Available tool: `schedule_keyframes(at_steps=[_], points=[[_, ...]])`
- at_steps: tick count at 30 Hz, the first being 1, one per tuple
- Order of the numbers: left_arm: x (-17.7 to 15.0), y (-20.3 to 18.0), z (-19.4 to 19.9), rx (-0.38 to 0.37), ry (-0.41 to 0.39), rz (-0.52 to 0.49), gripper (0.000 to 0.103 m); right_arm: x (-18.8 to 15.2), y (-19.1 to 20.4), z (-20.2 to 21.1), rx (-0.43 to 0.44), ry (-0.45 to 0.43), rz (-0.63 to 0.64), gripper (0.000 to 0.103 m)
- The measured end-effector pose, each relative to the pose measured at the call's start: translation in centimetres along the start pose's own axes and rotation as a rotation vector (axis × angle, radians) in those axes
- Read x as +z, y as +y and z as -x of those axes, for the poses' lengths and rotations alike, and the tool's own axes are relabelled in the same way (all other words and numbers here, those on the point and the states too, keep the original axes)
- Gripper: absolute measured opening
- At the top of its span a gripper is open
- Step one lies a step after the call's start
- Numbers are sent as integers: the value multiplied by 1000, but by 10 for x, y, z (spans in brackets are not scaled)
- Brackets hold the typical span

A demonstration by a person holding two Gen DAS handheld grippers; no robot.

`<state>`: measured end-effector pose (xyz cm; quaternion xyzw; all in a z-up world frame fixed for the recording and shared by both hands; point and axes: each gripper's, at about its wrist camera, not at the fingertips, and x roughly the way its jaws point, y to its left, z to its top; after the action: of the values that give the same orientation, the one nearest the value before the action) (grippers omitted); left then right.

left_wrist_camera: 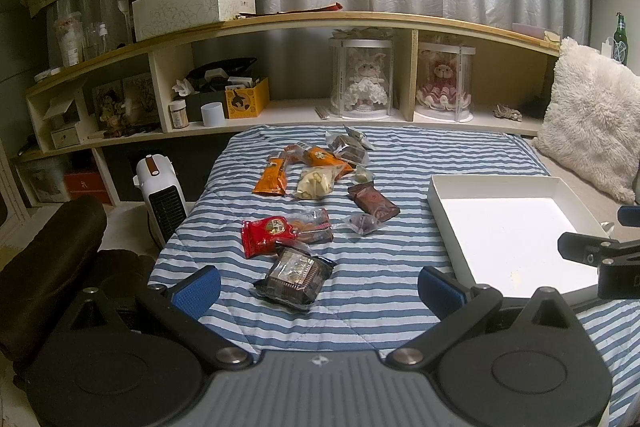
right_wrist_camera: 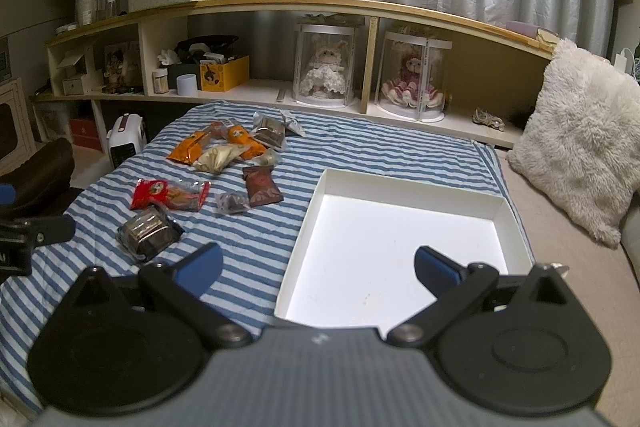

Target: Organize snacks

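Several wrapped snacks lie scattered on a blue-and-white striped cloth [left_wrist_camera: 360,291]. Nearest my left gripper [left_wrist_camera: 319,289] is a dark clear-wrapped cake [left_wrist_camera: 296,273], just beyond its open fingers. Behind it lie a red packet [left_wrist_camera: 266,233], a brown packet [left_wrist_camera: 373,202], an orange packet [left_wrist_camera: 273,175] and a cream packet [left_wrist_camera: 316,182]. An empty white box [left_wrist_camera: 442,203] sits to the right. My right gripper [right_wrist_camera: 318,269] is open and empty, hovering over the box's [right_wrist_camera: 304,223] near left edge. The snacks also show in the right wrist view, with the dark cake [right_wrist_camera: 149,231] at its left.
A low wooden shelf [left_wrist_camera: 320,19] with two boxed dolls [left_wrist_camera: 366,83], a yellow box and bottles runs along the back. A white heater [left_wrist_camera: 160,195] stands left of the cloth. A fluffy white pillow [left_wrist_camera: 592,115] lies at the right. A dark cushion [left_wrist_camera: 48,251] is at the near left.
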<state>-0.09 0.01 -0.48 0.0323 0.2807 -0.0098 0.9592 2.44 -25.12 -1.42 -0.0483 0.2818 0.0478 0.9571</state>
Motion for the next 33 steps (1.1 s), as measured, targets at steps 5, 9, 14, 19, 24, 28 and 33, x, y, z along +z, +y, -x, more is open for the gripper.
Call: schedule_keyframes(at_steps=[5, 9, 14, 19, 24, 28, 33], points=[[0, 0, 0, 0, -1, -1, 103, 1, 0, 0, 0, 0, 1, 103], [0, 0, 0, 0, 0, 1, 103, 2, -1, 0, -1, 1, 1, 103], [0, 0, 0, 0, 0, 0, 103, 7, -1, 0, 0, 2, 1, 103], [1, -1, -1, 1, -4, -3, 103, 9, -2, 0, -1, 4, 1, 103], [-3, -7, -11, 32, 12, -13, 103, 4, -3, -3, -6, 4, -4, 103], [-11, -10, -27, 57, 48, -11, 103, -2, 3, -12, -2, 12, 3, 103], [-7, 0, -40, 98, 86, 16, 103, -2, 5, -23, -2, 24, 9, 103]])
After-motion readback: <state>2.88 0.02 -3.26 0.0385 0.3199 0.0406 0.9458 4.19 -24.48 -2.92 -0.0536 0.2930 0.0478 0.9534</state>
